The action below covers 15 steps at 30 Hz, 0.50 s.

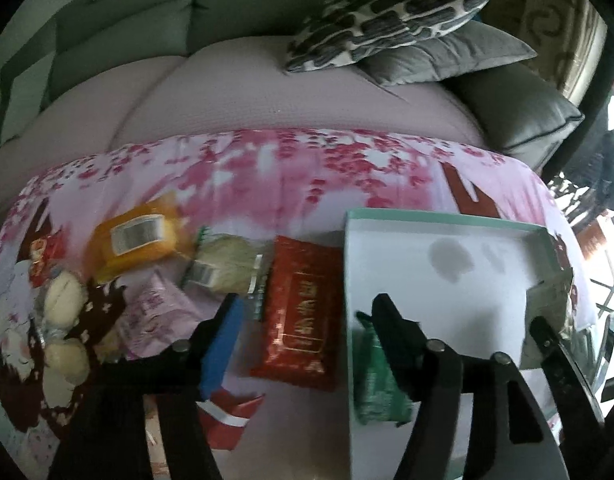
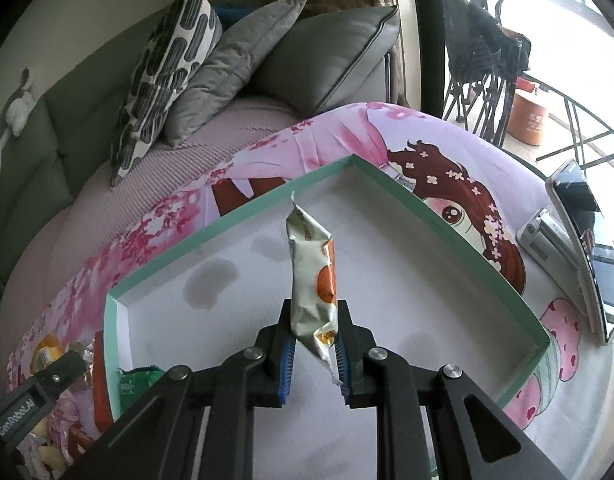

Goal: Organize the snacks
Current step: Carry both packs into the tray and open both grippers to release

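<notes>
A shallow white box with a mint-green rim (image 1: 439, 216) (image 2: 447, 220) lies on the pink cartoon cloth. A green snack pack (image 1: 377, 384) (image 2: 137, 382) lies in its near-left corner. My right gripper (image 2: 313, 320) is shut on a cream and orange snack packet (image 2: 311, 276), held upright over the box; that packet also shows in the left wrist view (image 1: 551, 300). My left gripper (image 1: 307, 316) is open and empty over a red snack pack (image 1: 299, 312). To its left lie an orange pack (image 1: 135, 240), a pale noodle-like pack (image 1: 223, 264), a pink pack (image 1: 155, 312) and round pastries (image 1: 63, 292).
A sofa (image 1: 267, 88) with patterned (image 2: 167, 72) and grey cushions (image 2: 235, 64) stands behind the table. A phone (image 2: 591, 248) leans upright at the table's right edge beside a silver object (image 2: 547, 240). Chairs and an orange bucket (image 2: 527, 116) stand by the window.
</notes>
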Each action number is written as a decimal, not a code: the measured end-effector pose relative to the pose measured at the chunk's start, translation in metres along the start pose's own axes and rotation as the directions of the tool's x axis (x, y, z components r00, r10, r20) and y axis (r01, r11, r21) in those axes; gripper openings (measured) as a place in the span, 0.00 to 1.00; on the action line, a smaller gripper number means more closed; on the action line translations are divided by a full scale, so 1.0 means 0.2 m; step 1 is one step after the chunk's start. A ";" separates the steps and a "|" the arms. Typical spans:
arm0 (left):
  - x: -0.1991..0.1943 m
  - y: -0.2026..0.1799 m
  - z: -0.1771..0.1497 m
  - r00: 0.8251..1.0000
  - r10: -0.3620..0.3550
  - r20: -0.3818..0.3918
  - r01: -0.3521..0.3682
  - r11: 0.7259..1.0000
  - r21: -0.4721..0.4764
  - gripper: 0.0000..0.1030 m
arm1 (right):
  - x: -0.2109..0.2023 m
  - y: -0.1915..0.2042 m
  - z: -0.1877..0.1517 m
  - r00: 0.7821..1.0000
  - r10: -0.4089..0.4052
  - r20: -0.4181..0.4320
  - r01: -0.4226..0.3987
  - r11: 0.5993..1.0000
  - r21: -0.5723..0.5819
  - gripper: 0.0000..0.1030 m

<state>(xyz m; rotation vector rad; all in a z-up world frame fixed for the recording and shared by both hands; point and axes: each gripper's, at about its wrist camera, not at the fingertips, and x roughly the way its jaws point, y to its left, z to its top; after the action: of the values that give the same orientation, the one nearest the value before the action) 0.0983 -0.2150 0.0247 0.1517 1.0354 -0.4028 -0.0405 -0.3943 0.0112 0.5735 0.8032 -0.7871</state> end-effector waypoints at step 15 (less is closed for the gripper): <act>0.02 0.09 -0.01 0.998 0.069 -0.015 -0.069 0.996 -0.048 0.84 | 0.04 0.03 -0.02 0.998 -0.024 -0.060 0.023 1.000 -0.022 0.71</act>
<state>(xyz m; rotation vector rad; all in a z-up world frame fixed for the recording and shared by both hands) 0.1059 -0.1984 0.0181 0.1466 1.0497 -0.3139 -0.0339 -0.3925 0.0032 0.5721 0.8740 -0.7850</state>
